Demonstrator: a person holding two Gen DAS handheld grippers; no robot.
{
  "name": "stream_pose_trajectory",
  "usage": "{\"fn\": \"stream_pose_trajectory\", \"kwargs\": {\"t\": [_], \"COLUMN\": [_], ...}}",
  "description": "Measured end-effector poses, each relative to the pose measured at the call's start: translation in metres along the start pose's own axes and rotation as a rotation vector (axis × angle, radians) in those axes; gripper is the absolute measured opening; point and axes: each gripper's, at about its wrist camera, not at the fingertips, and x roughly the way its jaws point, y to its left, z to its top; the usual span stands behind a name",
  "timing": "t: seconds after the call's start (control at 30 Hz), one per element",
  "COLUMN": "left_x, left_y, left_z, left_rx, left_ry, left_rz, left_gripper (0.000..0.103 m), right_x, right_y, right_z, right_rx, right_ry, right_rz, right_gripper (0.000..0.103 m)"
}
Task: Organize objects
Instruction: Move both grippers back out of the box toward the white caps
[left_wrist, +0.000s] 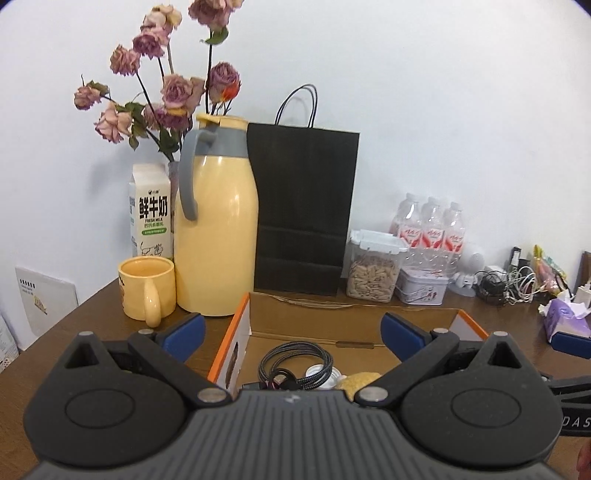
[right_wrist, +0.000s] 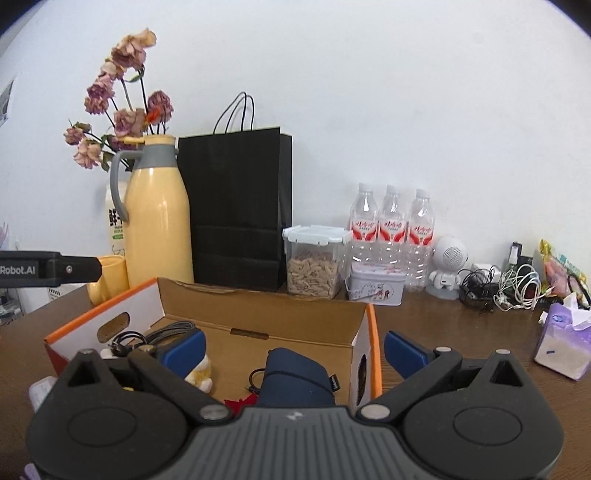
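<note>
An open cardboard box (left_wrist: 332, 315) with orange-edged white sides sits on the brown table in front of both grippers. In the left wrist view it holds a coiled braided cable (left_wrist: 295, 365), a white cap (left_wrist: 323, 374) and a yellow item (left_wrist: 360, 380). My left gripper (left_wrist: 293, 338) stands open above the box, with nothing between its blue pads. In the right wrist view the box (right_wrist: 258, 314) holds a navy pouch (right_wrist: 295, 376), dark cables (right_wrist: 147, 338) and a yellow-white toy (right_wrist: 199, 373). My right gripper (right_wrist: 293, 349) is open wide over the box, holding nothing.
Along the wall stand a yellow thermos jug (left_wrist: 216, 221), a yellow mug (left_wrist: 147, 291), a milk carton (left_wrist: 151, 214), dried roses (left_wrist: 162, 88), a black paper bag (left_wrist: 303, 206), a seed jar (left_wrist: 373, 269), a tin (right_wrist: 376, 290), three water bottles (right_wrist: 391, 229), tangled chargers (right_wrist: 509, 288) and a tissue pack (right_wrist: 565, 339).
</note>
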Motion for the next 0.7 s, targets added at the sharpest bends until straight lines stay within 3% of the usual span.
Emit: {"fn": "stream_pose_trajectory", "kwargs": {"t": [0.4,0.7], "left_x": [-0.046,-0.077], "left_y": [0.001,0.011], "left_z": [-0.007,-0.023], "left_rx": [0.027,0.057], "left_ry": [-0.012,0.025], "left_rz": [-0.019,-0.013], "left_gripper": [0.103,0.103], "right_x": [-0.054,-0.087], "right_y": [-0.005,-0.014], "right_z": [-0.012,-0.039], "right_rx": [-0.002,-0.001], "right_ry": [-0.011,0.062], "right_rz": [0.029,0.010], "right_gripper": [0.103,0.103]}}
